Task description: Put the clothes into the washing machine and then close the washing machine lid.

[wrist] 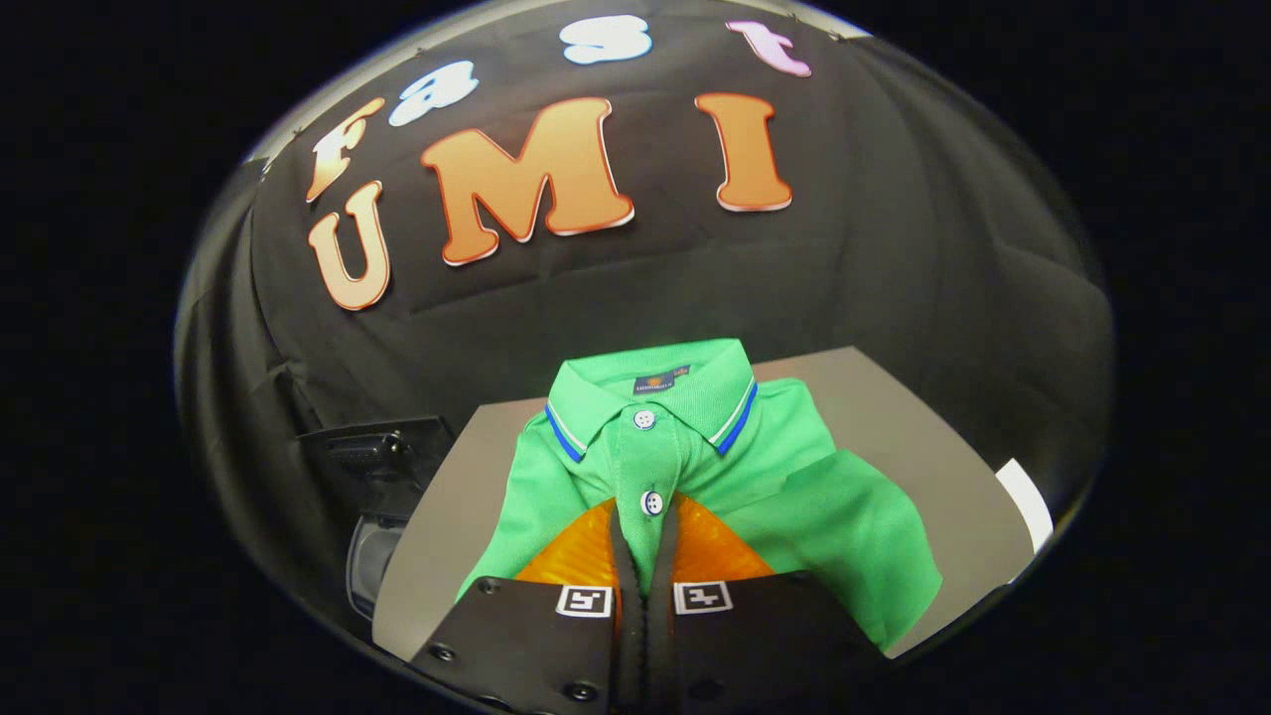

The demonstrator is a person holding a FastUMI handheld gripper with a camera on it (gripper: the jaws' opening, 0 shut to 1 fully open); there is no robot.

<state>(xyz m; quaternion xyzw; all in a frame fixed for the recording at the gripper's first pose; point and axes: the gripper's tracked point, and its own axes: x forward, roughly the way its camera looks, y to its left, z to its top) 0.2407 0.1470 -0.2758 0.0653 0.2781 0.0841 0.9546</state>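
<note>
Right now the claw (646, 526) sits low over a folded green polo shirt (695, 467), its two fingers (624, 556) drawn almost together with a narrow strip of the shirt's button placket pinched between them. Both fingers press on that strip, so the claw is gripping the shirt at its front, just below the lower button (651, 501). The upper button (644, 419) and the collar (650, 392), edged with blue and white stripes, lie just beyond the fingertips. The shirt spreads out to both sides of the claw and lies flat on a grey table (894, 417). One sleeve folds across to the right of the fingers. Off to the left of the claw, past the table's edge and lower down, stands a dark machine (372, 467); whether its lid is up I cannot tell.
</note>
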